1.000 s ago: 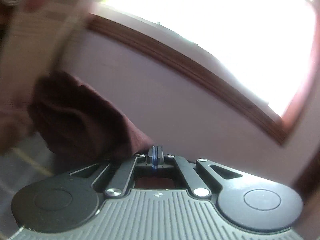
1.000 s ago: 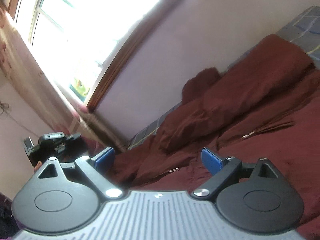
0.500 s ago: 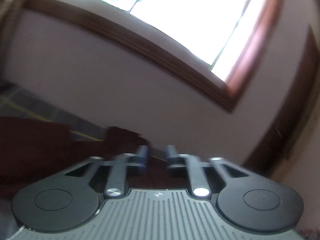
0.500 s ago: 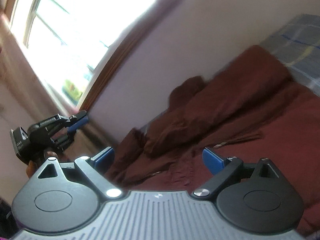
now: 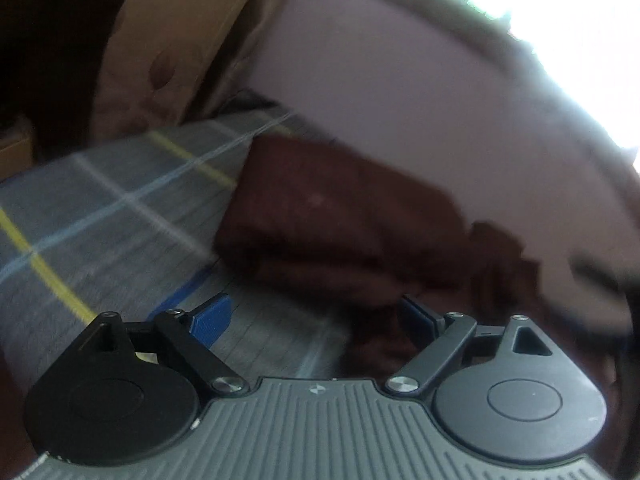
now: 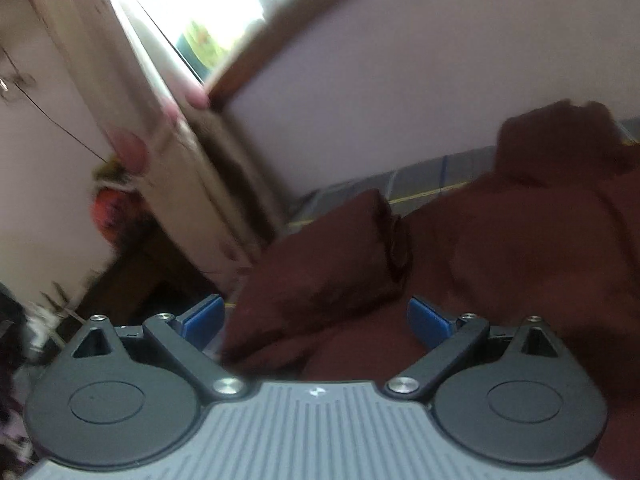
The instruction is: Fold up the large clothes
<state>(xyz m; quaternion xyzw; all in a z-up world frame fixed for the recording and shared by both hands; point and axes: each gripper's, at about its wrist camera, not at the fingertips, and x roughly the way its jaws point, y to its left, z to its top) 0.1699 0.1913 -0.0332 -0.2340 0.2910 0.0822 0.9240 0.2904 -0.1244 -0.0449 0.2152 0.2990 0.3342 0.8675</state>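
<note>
A large dark maroon garment [image 5: 336,216] lies bunched on a grey checked bedsheet [image 5: 104,208]. In the left wrist view my left gripper [image 5: 316,316] is open and empty, held just before the garment's near edge. In the right wrist view the same maroon garment [image 6: 500,240] fills the lower right, with a folded lump [image 6: 328,256] in the middle. My right gripper [image 6: 316,316] is open and empty, its blue fingertips [image 6: 204,316] on either side of that lump's near edge. Both views are motion-blurred.
A pale lilac wall [image 5: 400,92] with a brown-framed window [image 6: 224,16] runs behind the bed. A beige patterned curtain [image 5: 172,36] hangs at the left, also in the right wrist view [image 6: 160,140]. Dark clutter [image 6: 24,320] lies beside the bed at lower left.
My left gripper let go of the maroon cloth, opened wide, and swung down toward the bedsheet. My right gripper stayed open and moved left and closer to the garment.
</note>
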